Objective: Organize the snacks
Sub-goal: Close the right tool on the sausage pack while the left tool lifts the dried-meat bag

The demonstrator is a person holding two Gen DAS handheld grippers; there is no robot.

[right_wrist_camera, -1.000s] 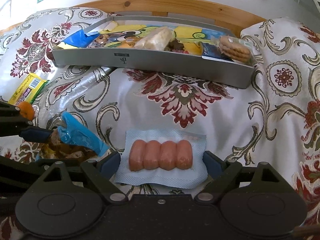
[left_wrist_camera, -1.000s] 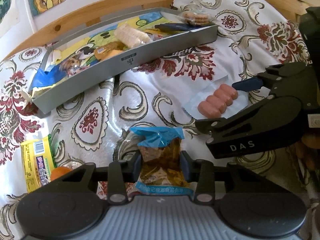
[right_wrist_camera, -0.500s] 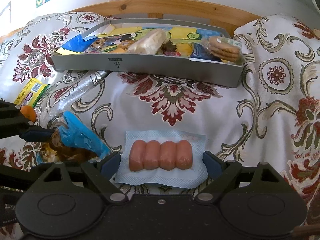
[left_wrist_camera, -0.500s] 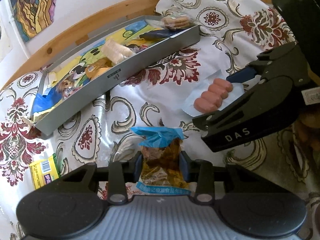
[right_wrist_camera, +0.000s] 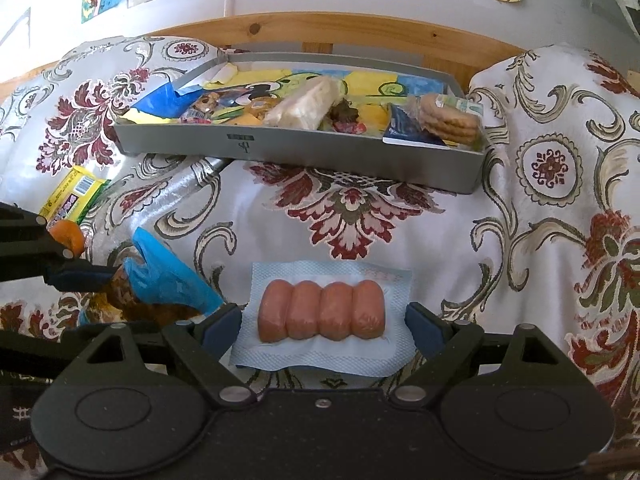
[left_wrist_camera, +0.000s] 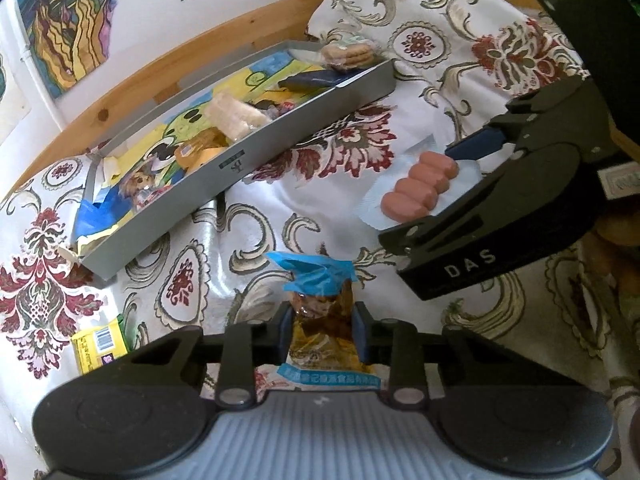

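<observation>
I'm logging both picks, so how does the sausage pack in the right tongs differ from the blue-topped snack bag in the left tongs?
The sausage pack is flat, white-backed, showing four pink sausages side by side; the snack bag is brownish with a crumpled blue top. The right tongs grip the pack across its full width with the fingers set wide, while the left tongs pinch the bag narrowly. Both are sealed snacks, each held short of the gray tray.

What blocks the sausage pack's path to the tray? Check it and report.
Nothing visible. The right tongs hold the sausage pack, and only bare patterned cloth lies between it and the tray. The tray is crowded; a free patch shows behind the cracker pack.
</observation>
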